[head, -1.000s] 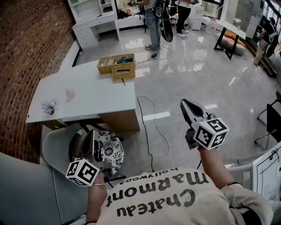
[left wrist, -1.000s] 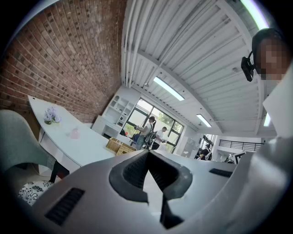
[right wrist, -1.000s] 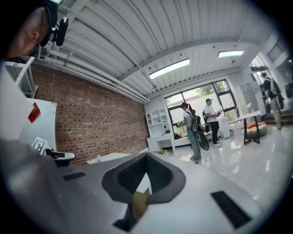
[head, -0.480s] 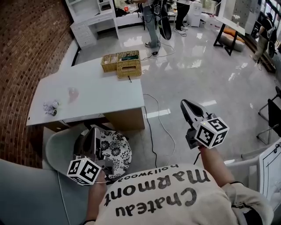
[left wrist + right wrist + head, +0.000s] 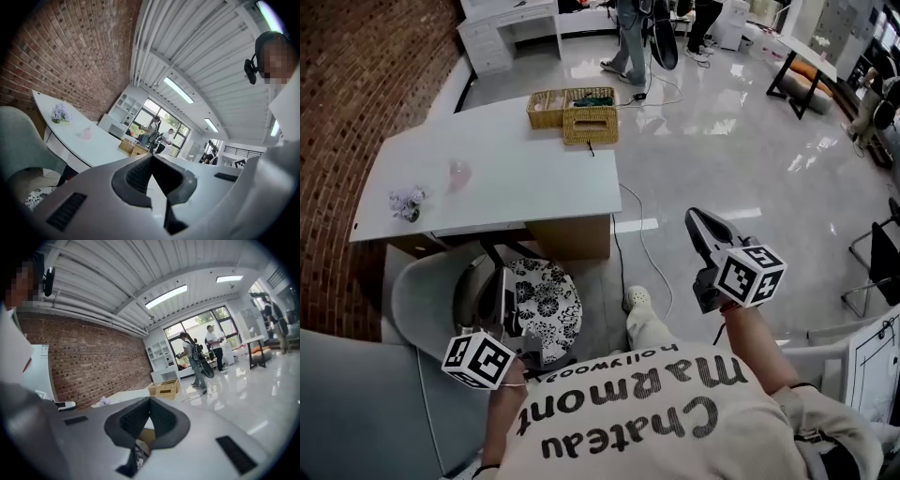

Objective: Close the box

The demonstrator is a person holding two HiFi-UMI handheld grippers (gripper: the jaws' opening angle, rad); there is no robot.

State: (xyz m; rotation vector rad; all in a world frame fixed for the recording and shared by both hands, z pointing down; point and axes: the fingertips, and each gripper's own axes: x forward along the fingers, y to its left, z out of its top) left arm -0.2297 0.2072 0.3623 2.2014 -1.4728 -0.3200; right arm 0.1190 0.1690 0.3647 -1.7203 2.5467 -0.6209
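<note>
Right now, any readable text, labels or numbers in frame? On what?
"Chateau Marmont": large print on the shirt.
"hollywood": small print on the same shirt, beside the large print.
Left cube, right cube: square marker patterns only, no letters.
Board at the right edge: marks too small to read.

White rectangular table (image 5: 525, 178): two tan woven wicker boxes (image 5: 572, 114) touching at far corner; small pink translucent object (image 5: 459, 172) (kind unclear); pale purple flower bunch (image 5: 405, 202) near left edge.
</note>
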